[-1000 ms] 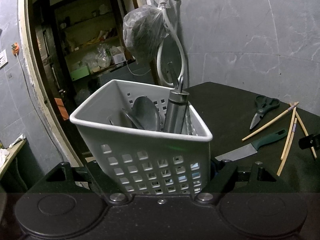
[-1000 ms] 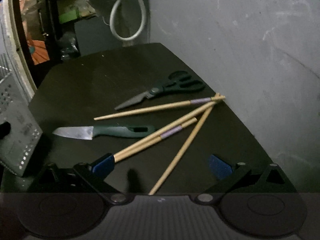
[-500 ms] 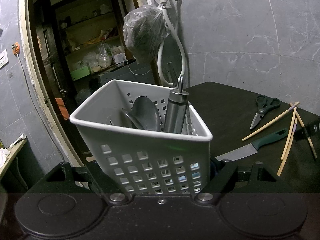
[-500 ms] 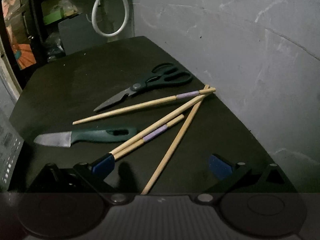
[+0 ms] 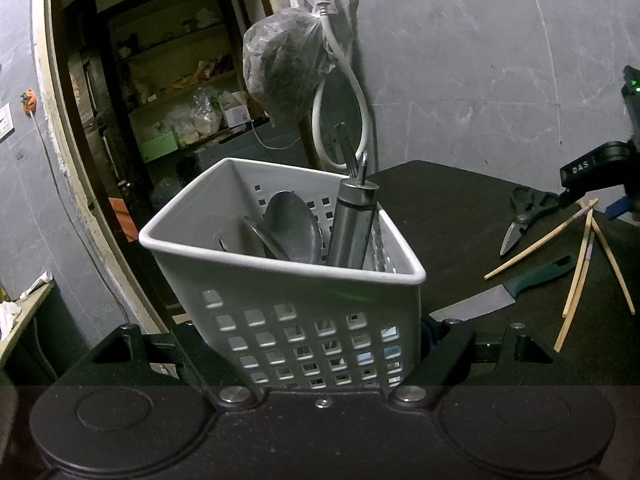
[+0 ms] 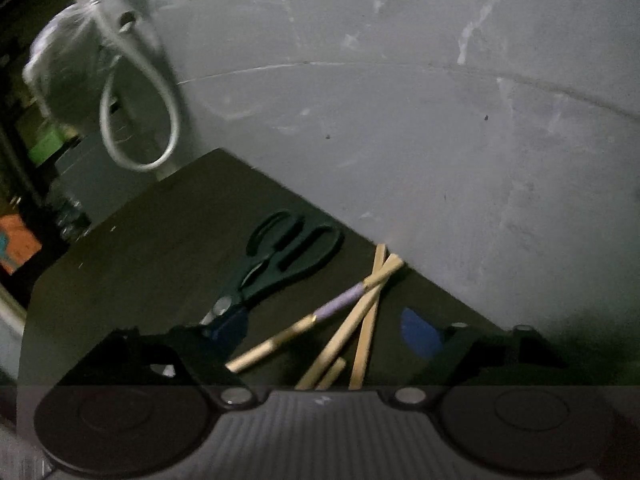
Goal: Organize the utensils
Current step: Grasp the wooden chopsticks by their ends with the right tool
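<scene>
The left tongs [image 5: 320,364] are clamped on the near wall of the white basket [image 5: 280,280], which stands at the table's left end and already holds spoons [image 5: 294,226] and a steel cylinder [image 5: 354,228]. To its right on the dark table [image 5: 452,216] lie the knife [image 5: 500,294], the scissors [image 6: 288,256] and the scattered chopsticks [image 6: 352,304]. The right tongs [image 6: 320,340] hang over the chopsticks with jaws closing, several sticks between them but none pinched yet. So the step in hand looks like gathering chopsticks; next they must be gripped together and carried left into the basket. Behind is a grey marbled wall [image 5: 480,60] with a tap, a hose and a hanging bag, and a dim storeroom at far left.
</scene>
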The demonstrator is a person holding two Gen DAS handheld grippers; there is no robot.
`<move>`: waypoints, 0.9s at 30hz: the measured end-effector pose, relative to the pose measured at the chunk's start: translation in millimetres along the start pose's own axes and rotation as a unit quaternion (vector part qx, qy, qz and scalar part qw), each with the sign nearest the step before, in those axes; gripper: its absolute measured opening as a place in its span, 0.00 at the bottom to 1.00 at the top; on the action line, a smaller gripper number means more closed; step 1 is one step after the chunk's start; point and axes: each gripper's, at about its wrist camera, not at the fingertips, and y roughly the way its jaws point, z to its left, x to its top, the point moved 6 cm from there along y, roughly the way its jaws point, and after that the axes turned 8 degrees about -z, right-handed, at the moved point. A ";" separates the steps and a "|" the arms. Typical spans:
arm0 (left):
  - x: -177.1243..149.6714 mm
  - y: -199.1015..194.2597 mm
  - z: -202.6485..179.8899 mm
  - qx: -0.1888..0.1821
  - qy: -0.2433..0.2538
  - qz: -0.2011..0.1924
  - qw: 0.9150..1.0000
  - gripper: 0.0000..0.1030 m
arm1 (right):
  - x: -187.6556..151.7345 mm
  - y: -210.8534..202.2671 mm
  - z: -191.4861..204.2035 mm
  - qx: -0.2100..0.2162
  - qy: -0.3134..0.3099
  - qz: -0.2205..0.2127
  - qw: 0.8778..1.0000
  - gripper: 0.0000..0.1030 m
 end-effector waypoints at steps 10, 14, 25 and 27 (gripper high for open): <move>2.5 0.6 0.2 0.001 0.003 0.004 1.000 0.80 | -0.1 25.8 -7.2 -0.013 0.033 -0.005 0.999 0.50; 1.6 1.1 0.3 0.000 0.006 0.005 1.000 0.80 | 1.6 30.5 -11.0 -0.018 0.048 -0.014 0.999 0.41; 1.9 1.1 -0.1 0.001 0.007 0.005 1.000 0.80 | 2.8 31.2 -20.6 -0.032 0.079 -0.022 0.996 0.18; 1.8 0.9 0.5 0.001 0.006 0.005 1.000 0.80 | 3.0 30.5 -26.0 -0.032 0.105 -0.022 0.994 0.15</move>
